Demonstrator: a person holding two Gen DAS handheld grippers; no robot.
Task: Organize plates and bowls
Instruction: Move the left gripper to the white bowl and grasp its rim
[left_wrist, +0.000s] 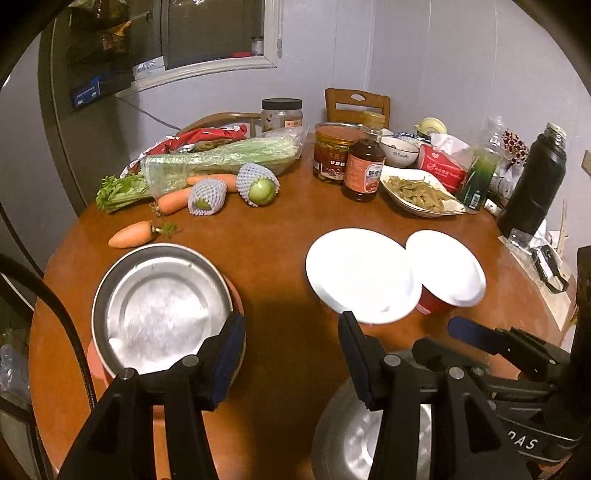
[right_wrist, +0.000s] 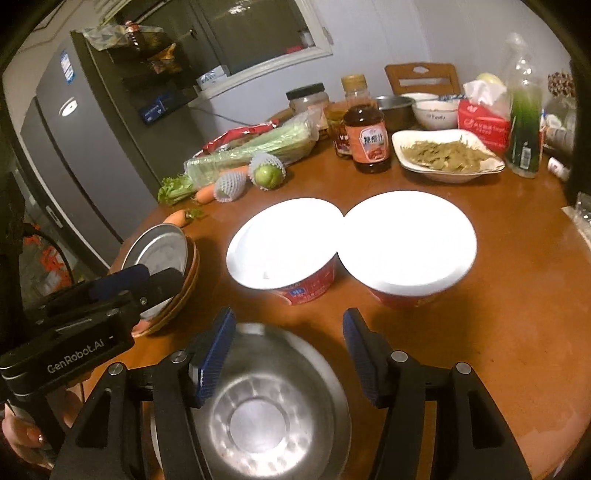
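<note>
Bare table strip between steel plate and two white-lidded tubs; groceries crowd far edge.

Steel bowl cut off by the bottom edge, orange plates mostly hidden beneath the metal plate, jar labels too blurred to read

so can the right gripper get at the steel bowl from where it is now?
Probably yes. The right gripper hangs open right over the steel bowl, its left finger at the near rim, nothing between. The paper bowls sit farther back.
</note>
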